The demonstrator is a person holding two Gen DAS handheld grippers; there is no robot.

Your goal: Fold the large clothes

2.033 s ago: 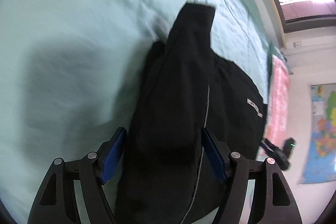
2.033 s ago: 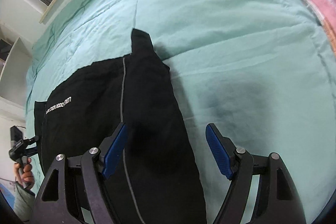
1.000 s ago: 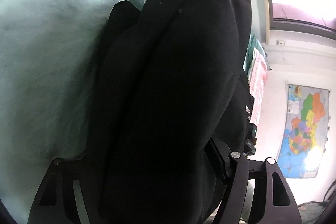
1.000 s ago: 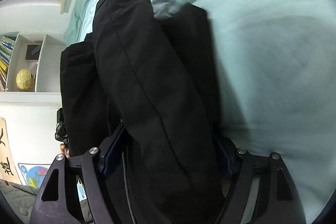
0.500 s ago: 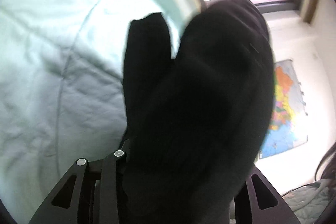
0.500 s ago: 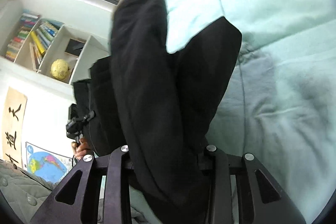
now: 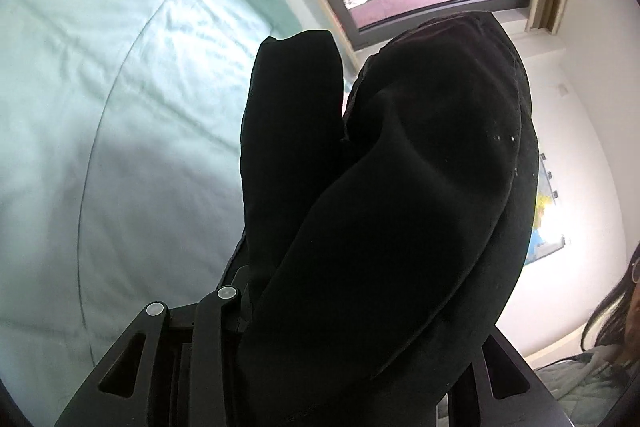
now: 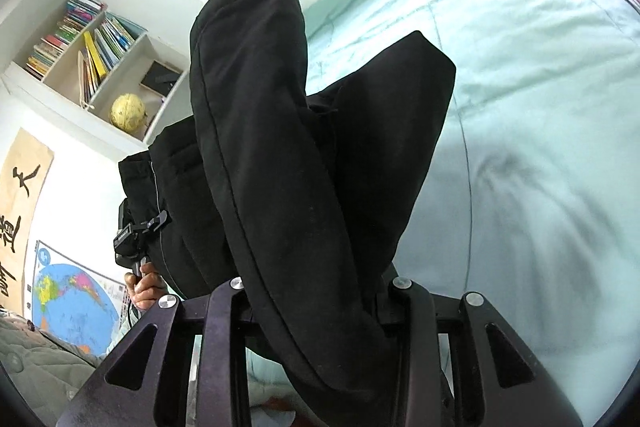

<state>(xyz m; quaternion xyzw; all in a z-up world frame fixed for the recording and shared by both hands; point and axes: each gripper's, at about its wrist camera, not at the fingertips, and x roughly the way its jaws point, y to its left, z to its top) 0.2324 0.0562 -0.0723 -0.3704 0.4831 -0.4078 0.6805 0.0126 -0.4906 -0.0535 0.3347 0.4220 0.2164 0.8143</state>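
Above the green bedspread [image 7: 120, 107], both grippers hold the black garment [image 7: 380, 207] lifted clear of the bed. Two sec. earlier it lay flat on the bedspread w/ both sets of tongs wide open over it; one sec. ago the tongs had come down onto the cloth. Now the left gripper [image 7: 352, 315] and right gripper [image 8: 316, 291] are narrow, each clamped on a thick bunch of black fabric. Pads are hidden by the cloth in both views.

Writing: the white logo text seen on the garment two sec. ago is not visible now. A wall scroll [image 8: 20, 195] shows large black brush characters, not legible here. A world map [image 8: 72, 303] hangs below it, labels too small to read. Book spines on the shelf [image 8: 80, 39] are unreadable.

Orientation: in each wrist view the garment's long axis runs from the tongs upward and away, ending in a rounded fold at the top. A second lobe of cloth stands beside the main bunch. In the right wrist view a grey piping line [image 8: 158, 211] runs down the hanging part toward the person's hand [image 8: 144, 287].
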